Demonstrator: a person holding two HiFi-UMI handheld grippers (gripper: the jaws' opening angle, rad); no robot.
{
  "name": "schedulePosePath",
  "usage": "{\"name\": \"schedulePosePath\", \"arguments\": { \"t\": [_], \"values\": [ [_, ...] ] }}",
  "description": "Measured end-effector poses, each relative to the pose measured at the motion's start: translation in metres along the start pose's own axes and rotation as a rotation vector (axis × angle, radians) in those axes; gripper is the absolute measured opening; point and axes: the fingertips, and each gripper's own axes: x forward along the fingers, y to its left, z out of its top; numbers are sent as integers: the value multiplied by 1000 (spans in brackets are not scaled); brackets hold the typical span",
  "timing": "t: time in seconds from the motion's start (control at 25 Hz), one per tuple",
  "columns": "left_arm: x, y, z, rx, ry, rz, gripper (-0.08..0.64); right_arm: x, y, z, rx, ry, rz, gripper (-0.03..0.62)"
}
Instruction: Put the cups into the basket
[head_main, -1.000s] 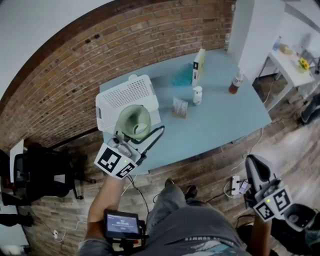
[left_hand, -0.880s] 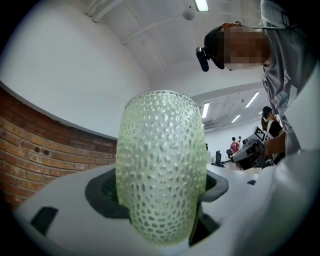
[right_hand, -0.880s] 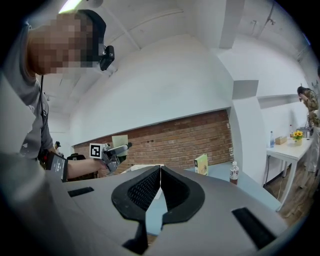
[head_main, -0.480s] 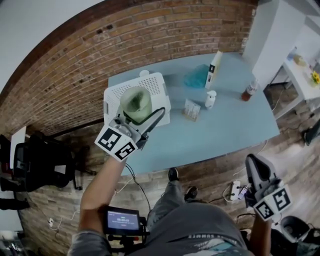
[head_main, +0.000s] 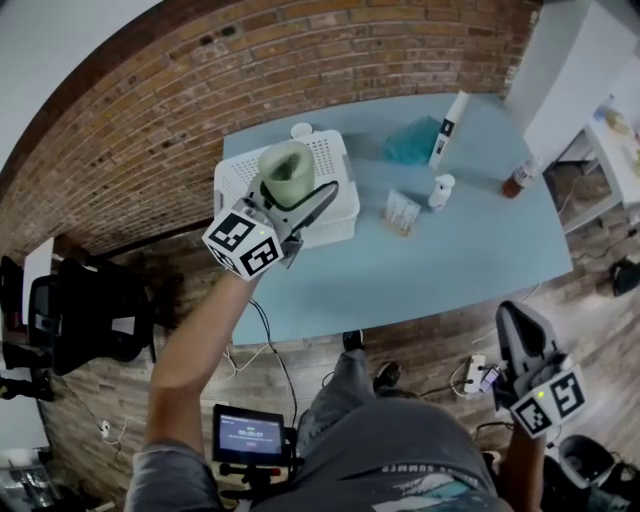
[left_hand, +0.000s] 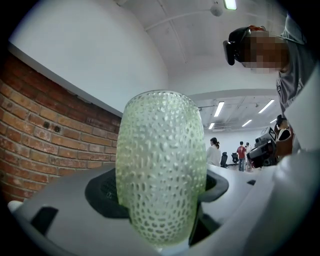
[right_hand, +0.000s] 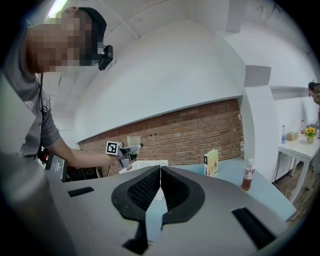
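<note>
A pale green dimpled cup (head_main: 287, 172) is upright in my left gripper (head_main: 291, 188), whose jaws are shut on its sides. It hangs over the white perforated basket (head_main: 334, 168) at the table's left end. In the left gripper view the cup (left_hand: 160, 165) fills the space between the jaws. A small white round thing (head_main: 301, 130) shows at the basket's far edge. My right gripper (head_main: 509, 318) is low at my right side, away from the table, shut and empty. The right gripper view shows its jaws (right_hand: 160, 172) meeting, with the cup (right_hand: 133, 141) and basket (right_hand: 146, 164) far off.
On the teal table (head_main: 470, 270) are an upright book (head_main: 449, 128), a teal cloth (head_main: 412, 145), a small white bottle (head_main: 440, 190), a brown bottle (head_main: 520, 178) and a small packet (head_main: 400, 212). A brick wall runs behind. A black chair (head_main: 80, 320) is at left.
My left gripper has carried the green cup forward from the basket's near edge to over the basket. The right gripper has stayed low at my side.
</note>
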Motion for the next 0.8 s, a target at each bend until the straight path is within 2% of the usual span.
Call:
{"name": "schedulePosePath", "arguments": {
  "t": [0.8],
  "values": [
    [7,100,-98,-78,114,47,354,51,18,-16,24,61,-17,11]
  ]
}}
